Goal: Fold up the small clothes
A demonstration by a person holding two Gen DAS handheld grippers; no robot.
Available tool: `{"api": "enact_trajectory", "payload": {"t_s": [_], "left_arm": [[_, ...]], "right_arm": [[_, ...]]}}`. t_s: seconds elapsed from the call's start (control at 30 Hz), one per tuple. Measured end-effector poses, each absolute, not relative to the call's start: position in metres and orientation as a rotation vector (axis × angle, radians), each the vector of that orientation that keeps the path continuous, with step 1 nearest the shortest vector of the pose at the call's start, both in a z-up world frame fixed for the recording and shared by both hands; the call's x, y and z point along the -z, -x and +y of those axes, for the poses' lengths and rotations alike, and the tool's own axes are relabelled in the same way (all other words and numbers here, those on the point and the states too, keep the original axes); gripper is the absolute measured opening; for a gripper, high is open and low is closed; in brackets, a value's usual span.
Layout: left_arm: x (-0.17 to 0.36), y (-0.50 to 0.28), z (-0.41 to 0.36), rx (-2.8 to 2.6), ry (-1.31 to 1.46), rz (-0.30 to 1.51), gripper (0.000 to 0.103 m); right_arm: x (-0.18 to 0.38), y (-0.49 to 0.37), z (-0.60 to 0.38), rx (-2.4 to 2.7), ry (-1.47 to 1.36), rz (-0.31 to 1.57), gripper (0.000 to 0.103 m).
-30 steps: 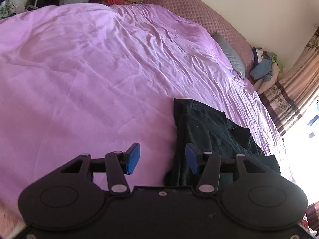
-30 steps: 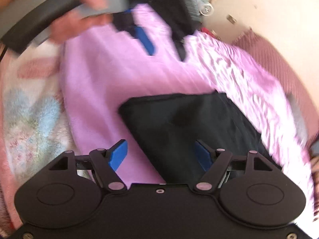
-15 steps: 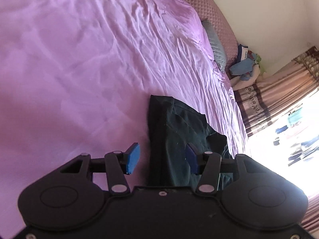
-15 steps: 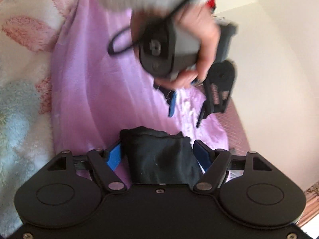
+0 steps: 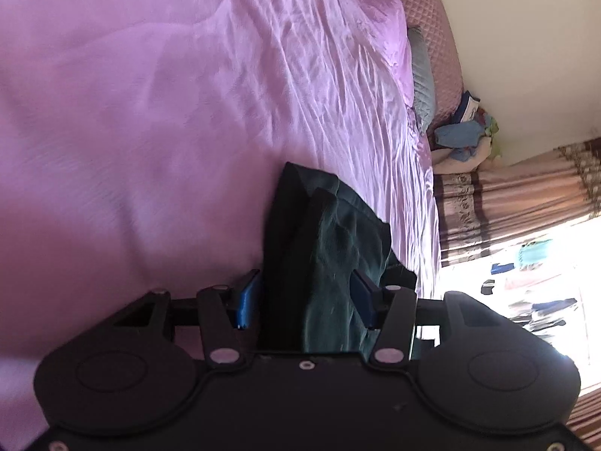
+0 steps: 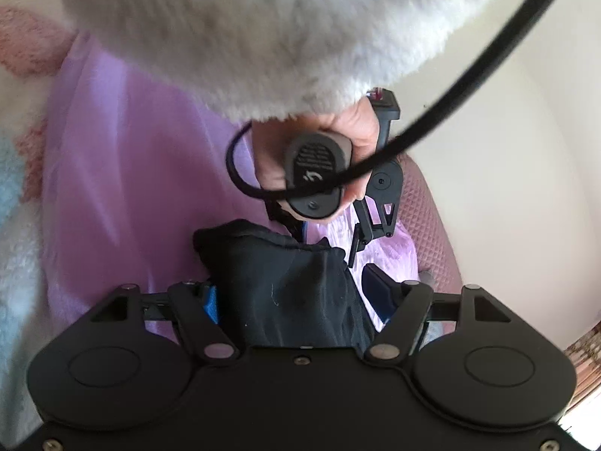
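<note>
A dark green folded garment [image 5: 330, 248] lies on the purple bedsheet [image 5: 169, 112]. My left gripper [image 5: 306, 300] is open, its blue pads on either side of the garment's near end. In the right wrist view the same garment [image 6: 285, 285] looks black and bunched. My right gripper [image 6: 296, 300] is open, with the cloth between its blue pads. The person's hand holds the left gripper's handle [image 6: 315, 176] just beyond the garment, under a white fluffy sleeve [image 6: 281, 30].
A quilted mauve headboard [image 5: 439, 37], a grey-blue pillow [image 5: 420, 75] and a heap of blue things [image 5: 465, 135] stand at the bed's far side. Striped curtains [image 5: 507, 206] and a bright window are on the right. A pastel fleece blanket [image 6: 18, 188] lies on the left.
Both grippers have moved in onto the garment, so the cloth now sits between each pair of pads. The left wrist view has rolled. The left hand has come close before the right camera.
</note>
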State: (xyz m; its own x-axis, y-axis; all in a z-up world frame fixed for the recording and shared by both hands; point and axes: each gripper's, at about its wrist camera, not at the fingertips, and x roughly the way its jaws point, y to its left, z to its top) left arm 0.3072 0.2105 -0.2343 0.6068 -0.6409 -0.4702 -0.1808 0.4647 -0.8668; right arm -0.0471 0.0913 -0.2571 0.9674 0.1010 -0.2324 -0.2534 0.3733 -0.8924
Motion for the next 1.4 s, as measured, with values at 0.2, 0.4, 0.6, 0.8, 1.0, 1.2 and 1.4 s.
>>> {"api": "enact_trajectory", "payload": {"t_s": [0.2,0.4,0.6,0.8,1.0,1.2,1.4], "left_arm": [[0.243,-0.34,0.201,0.337,1.107,0.937,0.054],[0.242,-0.349,0.198,0.31,1.136,0.895,0.009],[0.24,-0.343,0.198,0.285,1.186,0.882,0.009],[0.206,-0.342,0.187,0.291,1.157,0.862,0.009],[0.165,-0.342,0.161,0.297,1.113,0.853,0.008],[0.123,-0.348,0.107,0.298,1.065,0.877,0.008],[0.085,-0.359,0.027,0.334,0.949,0.901,0.008]], "right_arm": [[0.256,0.044,0.089,-0.239,1.164,0.173,0.03],[0.243,0.053,0.09,-0.3,1.096,0.244,0.007],[0.22,0.046,0.08,-0.318,0.987,0.279,0.006],[0.19,0.042,0.059,-0.297,0.859,0.294,0.004],[0.155,0.044,0.03,-0.259,0.702,0.295,0.003],[0.133,0.053,-0.008,-0.187,0.621,0.276,0.003],[0.119,0.071,-0.059,-0.094,0.528,0.261,0.003]]}}
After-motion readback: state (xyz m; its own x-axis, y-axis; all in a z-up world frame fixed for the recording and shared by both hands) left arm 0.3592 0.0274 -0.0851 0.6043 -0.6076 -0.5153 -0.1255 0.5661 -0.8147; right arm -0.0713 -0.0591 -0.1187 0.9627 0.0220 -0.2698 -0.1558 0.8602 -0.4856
